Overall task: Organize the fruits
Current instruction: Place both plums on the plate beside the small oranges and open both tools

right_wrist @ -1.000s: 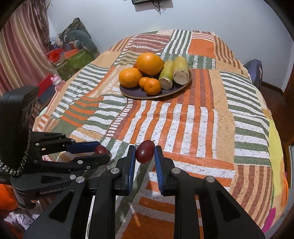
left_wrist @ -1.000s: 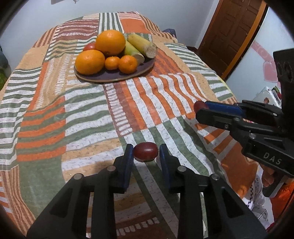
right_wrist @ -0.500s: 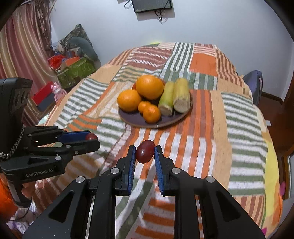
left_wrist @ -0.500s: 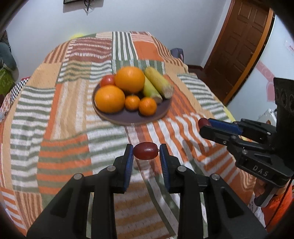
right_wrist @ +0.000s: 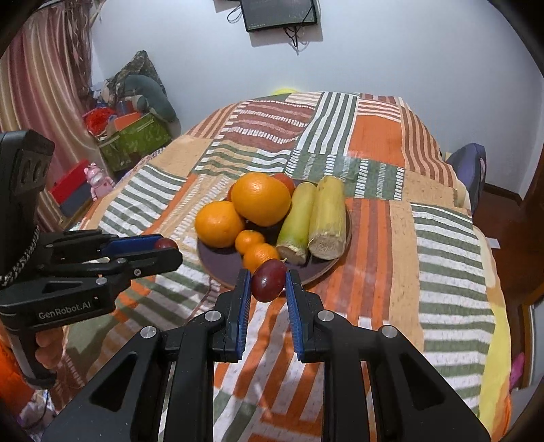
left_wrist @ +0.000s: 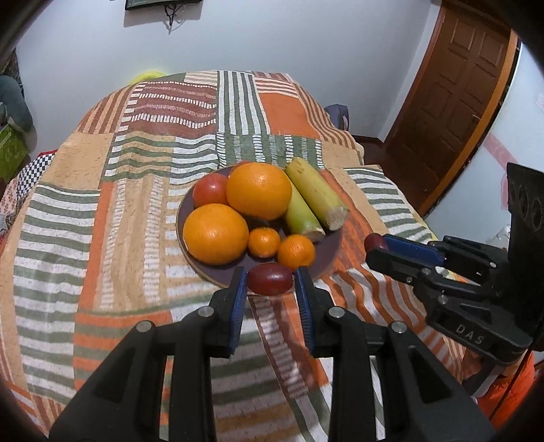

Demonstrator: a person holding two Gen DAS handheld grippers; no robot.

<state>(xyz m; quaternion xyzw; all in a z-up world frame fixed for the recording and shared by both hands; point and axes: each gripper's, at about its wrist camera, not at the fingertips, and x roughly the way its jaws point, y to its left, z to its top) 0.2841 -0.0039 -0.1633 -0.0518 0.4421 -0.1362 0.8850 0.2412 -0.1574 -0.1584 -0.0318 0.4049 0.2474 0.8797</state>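
Over the last second both grippers have come forward toward the plate: it sat far up the table before and now lies just beyond their fingertips, while the wall screen has come into sight at the top. The left gripper is still pinching a dark red oval fruit, which overlaps the plate's near rim in the left wrist view; its long axis runs crosswise, from one blue pad to the other. The right gripper likewise pinches a second red fruit, held more on end, its long axis tilted up and to the right, in front of the plate's near edge beside a small orange. Whether either fruit hangs over the plate or short of it is hard to judge. On the plate, two big oranges hide most of a tomato, and two ears of corn lie side by side, cut ends toward the grippers. The striped cloth covers the table entirely. In each view the other gripper shows only side-on, its fruit a sliver at the tips.
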